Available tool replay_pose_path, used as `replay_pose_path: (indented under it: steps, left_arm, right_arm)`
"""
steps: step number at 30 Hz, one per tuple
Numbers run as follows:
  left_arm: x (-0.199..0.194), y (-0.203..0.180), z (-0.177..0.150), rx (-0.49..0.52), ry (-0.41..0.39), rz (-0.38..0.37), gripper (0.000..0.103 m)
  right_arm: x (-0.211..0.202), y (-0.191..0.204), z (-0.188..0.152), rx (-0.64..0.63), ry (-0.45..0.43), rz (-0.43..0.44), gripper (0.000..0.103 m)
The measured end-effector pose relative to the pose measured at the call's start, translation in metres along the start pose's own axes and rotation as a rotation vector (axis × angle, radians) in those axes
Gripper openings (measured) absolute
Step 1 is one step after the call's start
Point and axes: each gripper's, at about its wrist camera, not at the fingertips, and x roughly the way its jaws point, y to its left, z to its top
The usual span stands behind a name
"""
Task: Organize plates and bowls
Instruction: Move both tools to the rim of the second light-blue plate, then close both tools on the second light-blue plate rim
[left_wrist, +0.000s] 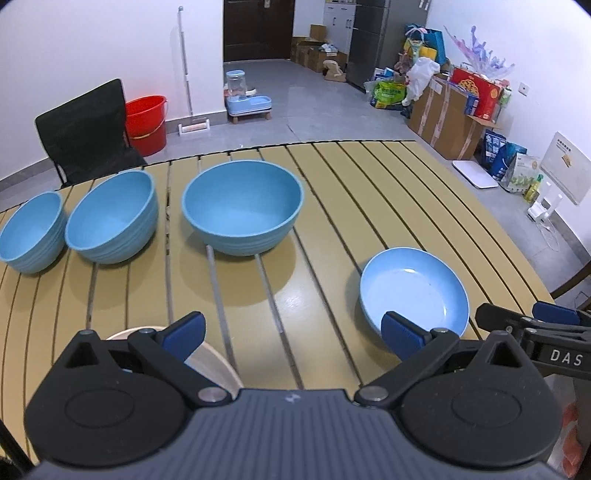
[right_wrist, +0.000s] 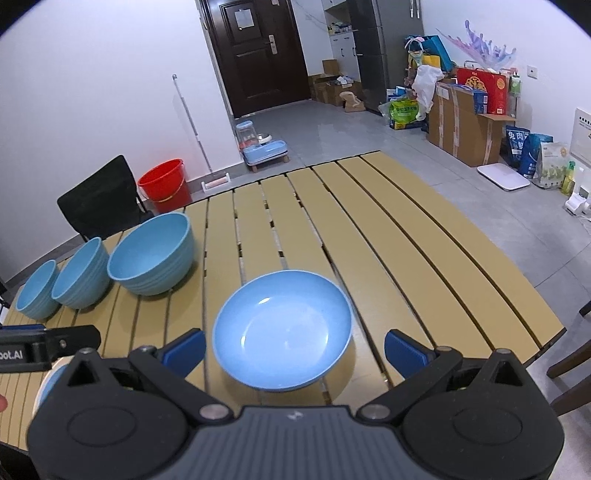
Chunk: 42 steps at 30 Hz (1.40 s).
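Note:
Three blue bowls stand in a row on the slatted table (left_wrist: 332, 206): a small bowl (left_wrist: 29, 234) at the left, a medium bowl (left_wrist: 110, 218), and a large bowl (left_wrist: 242, 212). A shallow blue plate (left_wrist: 413, 290) lies at the right. A cream plate (left_wrist: 216, 363) shows partly under my left gripper (left_wrist: 293, 334), which is open and holds nothing. In the right wrist view the blue plate (right_wrist: 282, 328) lies just ahead of my open right gripper (right_wrist: 295, 349), between its fingers' reach, untouched. The bowls, large (right_wrist: 151, 254), medium (right_wrist: 79, 275) and small (right_wrist: 37, 291), stand at the left.
A black chair (left_wrist: 85, 129) and a red bucket (left_wrist: 146, 123) stand behind the table's far left edge. Cardboard boxes and bags (left_wrist: 454, 110) crowd the right wall. A pet feeder (left_wrist: 245, 98) sits on the floor. The table's right half (right_wrist: 424, 236) is bare slats.

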Motion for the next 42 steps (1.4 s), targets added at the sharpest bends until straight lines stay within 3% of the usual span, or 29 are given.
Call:
replay_pose_path:
  steps: [14, 26, 30, 35, 39, 42]
  left_arm:
    - [0.051, -0.032, 0.015, 0.054, 0.048, -0.022, 0.103]
    - [0.096, -0.046, 0.025, -0.003, 0.145, -0.01, 0.103]
    - [0.113, -0.051, 0.023, -0.043, 0.189, 0.001, 0.098]
    - [0.132, -0.056, 0.021, -0.067, 0.243, 0.003, 0.079]
    - [0.14, -0.054, 0.02, -0.08, 0.268, 0.002, 0.065]
    - [0.145, -0.052, 0.021, -0.09, 0.285, -0.005, 0.048]
  right_arm:
    - [0.04, -0.031, 0.004, 0.047, 0.033, -0.038, 0.103]
    - [0.074, -0.049, 0.009, 0.061, 0.091, -0.05, 0.101]
    - [0.086, -0.054, 0.009, 0.061, 0.119, -0.043, 0.092]
    - [0.098, -0.061, 0.009, 0.082, 0.142, -0.024, 0.079]
    - [0.105, -0.064, 0.008, 0.078, 0.155, 0.007, 0.053]
    - [0.109, -0.066, 0.009, 0.091, 0.166, 0.021, 0.038]
